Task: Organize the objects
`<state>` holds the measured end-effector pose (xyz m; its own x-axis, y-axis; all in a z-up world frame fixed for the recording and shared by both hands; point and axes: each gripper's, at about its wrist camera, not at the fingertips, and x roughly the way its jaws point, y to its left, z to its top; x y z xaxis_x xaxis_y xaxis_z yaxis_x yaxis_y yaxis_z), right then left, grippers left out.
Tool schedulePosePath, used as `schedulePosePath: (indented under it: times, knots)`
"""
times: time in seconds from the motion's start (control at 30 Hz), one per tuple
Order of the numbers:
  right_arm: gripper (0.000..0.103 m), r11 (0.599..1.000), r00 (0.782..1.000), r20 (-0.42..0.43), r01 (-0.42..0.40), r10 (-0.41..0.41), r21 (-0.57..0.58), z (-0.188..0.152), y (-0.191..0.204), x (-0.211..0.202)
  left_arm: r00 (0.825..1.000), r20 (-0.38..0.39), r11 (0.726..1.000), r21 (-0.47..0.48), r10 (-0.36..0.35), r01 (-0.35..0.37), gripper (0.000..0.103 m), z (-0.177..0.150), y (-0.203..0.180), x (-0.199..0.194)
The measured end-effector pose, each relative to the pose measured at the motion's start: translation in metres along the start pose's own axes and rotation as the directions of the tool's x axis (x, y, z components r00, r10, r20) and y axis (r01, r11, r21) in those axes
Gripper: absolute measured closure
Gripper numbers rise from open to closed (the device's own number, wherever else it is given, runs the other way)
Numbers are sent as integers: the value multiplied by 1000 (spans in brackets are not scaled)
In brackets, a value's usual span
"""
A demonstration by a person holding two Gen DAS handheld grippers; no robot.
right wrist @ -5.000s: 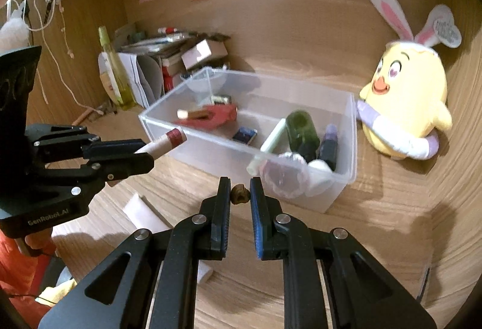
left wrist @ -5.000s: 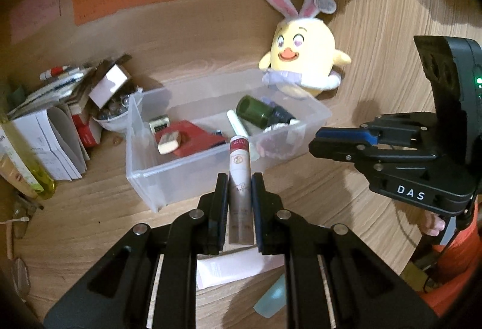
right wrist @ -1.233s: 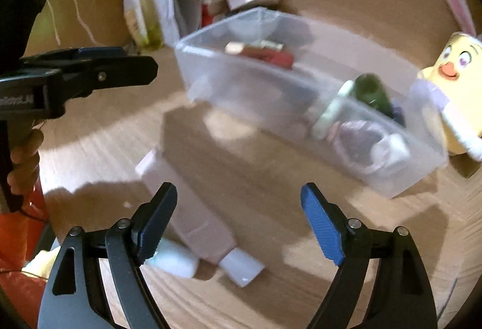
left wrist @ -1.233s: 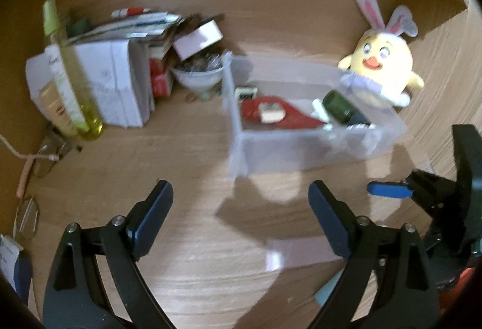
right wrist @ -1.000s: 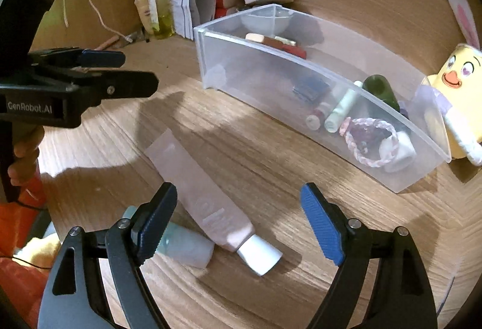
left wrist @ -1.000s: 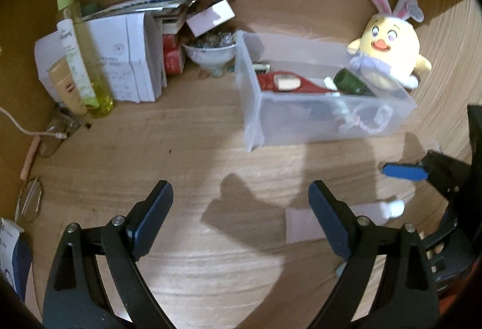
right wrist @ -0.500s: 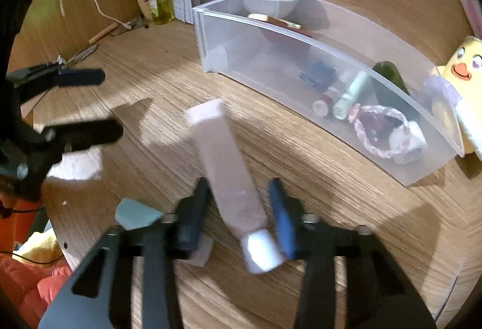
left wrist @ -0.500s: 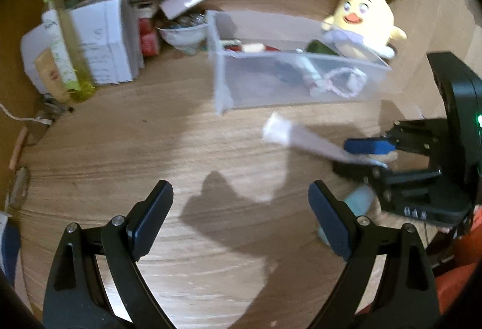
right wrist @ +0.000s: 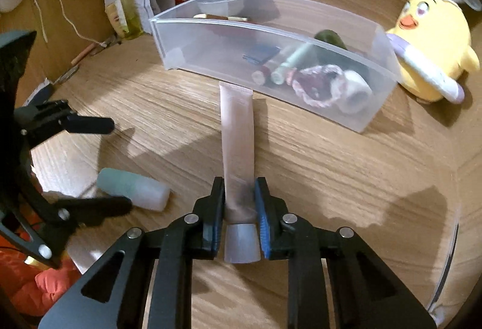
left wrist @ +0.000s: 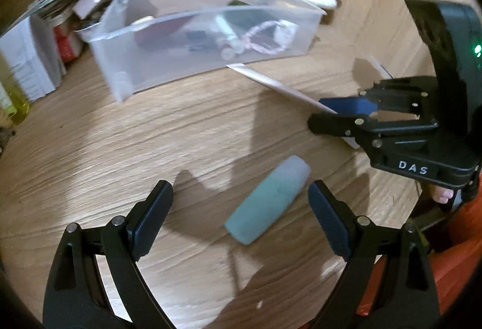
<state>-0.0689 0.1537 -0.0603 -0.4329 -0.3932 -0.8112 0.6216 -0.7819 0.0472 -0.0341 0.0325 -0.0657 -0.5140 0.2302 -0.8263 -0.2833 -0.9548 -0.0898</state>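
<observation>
On the left wrist view: we see our left gripper (left wrist: 239, 216) spread wide, nothing between the pads.
Bottle: the teal bottle (left wrist: 267, 204) lies on its side on the desk (left wrist: 120, 148), just ahead of the spread fingers and untouched.
Other claw: our right gripper (left wrist: 331, 115) shows at the right edge, a thin pale tube (left wrist: 277, 85) sticking out of it toward the bin (left wrist: 192, 37).
Blur: this view is smeared, so we cannot sort the bin's contents here.

On the right wrist view: our right gripper (right wrist: 239, 208) is closing on the tube (right wrist: 238, 142), pads pressed to its sides just above the cap.
Tube: it points away from us, its flat end close to the bin's near wall but not over the rim.
Bin: the bin (right wrist: 376, 118) already holds several small things, among them a pink scrunchie (right wrist: 316, 85) and slim sticks.
Bottle again: it lies to the left, between the left gripper's fingers (right wrist: 87, 124).
Plush: a yellow chick (right wrist: 430, 49) sits beside the bin's right end.

Done, as we judge: most small items are in the bin.
Left: the tube must go in, and the bottle is not yet picked up.
</observation>
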Motion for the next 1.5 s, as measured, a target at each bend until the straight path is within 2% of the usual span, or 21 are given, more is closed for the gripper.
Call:
schedulePosePath:
  times: [0.1,0.2,0.3,0.5,0.67,0.77,0.83,1.17,1.5]
  knots:
    - [85,1000,1000,-1,5,-5,20,-3,-2,-3,1000,-2,1000,21,10,-10,11,0,-6,4]
    - [82,999,1000,4,5,-5,36,-5,-4,-7,1000,11,999,31,11,-11,24,-1,-9,4]
    - [68,999,1000,16,7,-7,37,-8,-5,-11,999,22,999,28,27,-28,33,-2,-8,2]
    - [67,999,1000,5,8,-8,41,-17,-4,-11,998,36,998,31,58,-59,51,-3,-7,2]
    - [67,999,1000,-1,23,-23,48,-21,-5,-12,997,44,998,32,61,-63,78,-4,-9,2]
    - [68,997,1000,2,13,-13,77,-24,-8,-15,997,42,998,34,57,-59,78,-6,-10,1]
    - [84,996,1000,13,23,-25,84,-27,-8,-17,997,44,998,27,58,-59,78,-6,-10,1]
    - [84,995,996,92,-18,10,96,-23,-5,-36,991,119,997,-55,68,-62,78,2,0,-21]
    - [84,998,981,194,3,-16,70,-8,-2,-69,973,207,992,-95,106,-88,78,18,8,-46]
